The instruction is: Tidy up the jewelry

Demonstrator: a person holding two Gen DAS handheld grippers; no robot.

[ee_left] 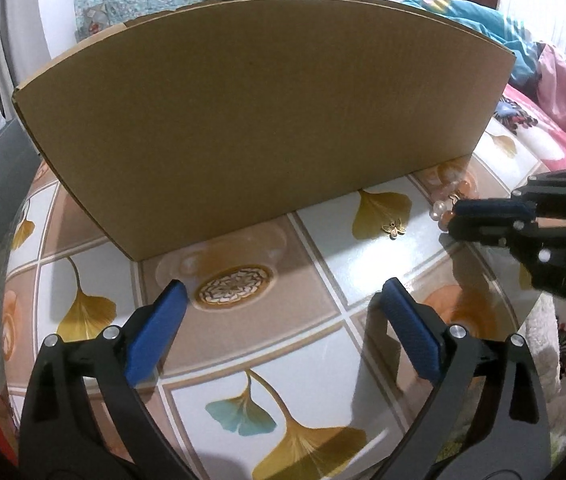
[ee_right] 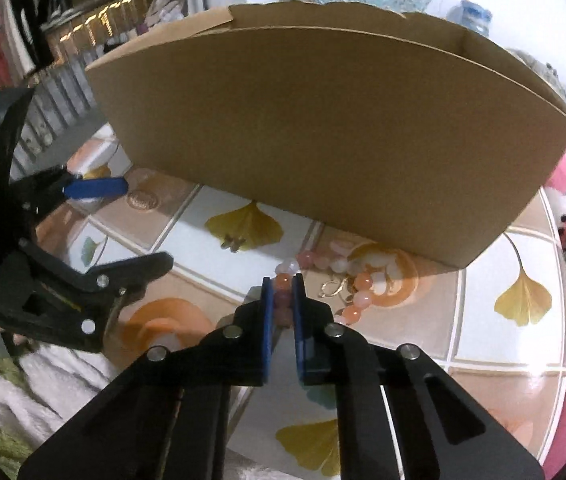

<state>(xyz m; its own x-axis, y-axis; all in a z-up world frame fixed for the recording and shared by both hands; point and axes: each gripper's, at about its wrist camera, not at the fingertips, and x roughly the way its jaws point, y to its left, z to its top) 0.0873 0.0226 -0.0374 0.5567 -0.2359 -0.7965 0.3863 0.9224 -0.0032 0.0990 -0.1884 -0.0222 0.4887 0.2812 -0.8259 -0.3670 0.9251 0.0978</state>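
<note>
Beads of the bracelet (ee_right: 339, 280), lying on the table (ee_right: 483, 344) beside the cardboard box (ee_right: 323, 128), sit pinched in the right gripper (ee_right: 281, 280), so lift slowly, while the left gripper (ee_left: 283, 300) stands open, empty.

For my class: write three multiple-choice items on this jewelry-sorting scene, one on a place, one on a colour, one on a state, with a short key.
1. Where does the small gold flower charm lie?
A. inside the cardboard box
B. on a yellow ginkgo leaf printed on the tablecloth
C. between the left gripper's pads

2. What colour are the gripper pads?
A. blue
B. red
C. white

3. What state is the right gripper in?
A. wide open over the table
B. shut on nothing
C. closed on the beaded bracelet

Key:
1 B, the charm rests on the leaf in front of the cardboard box.
2 A, both grippers show blue pads.
3 C, the pads press on orange beads of the beaded bracelet.
</note>
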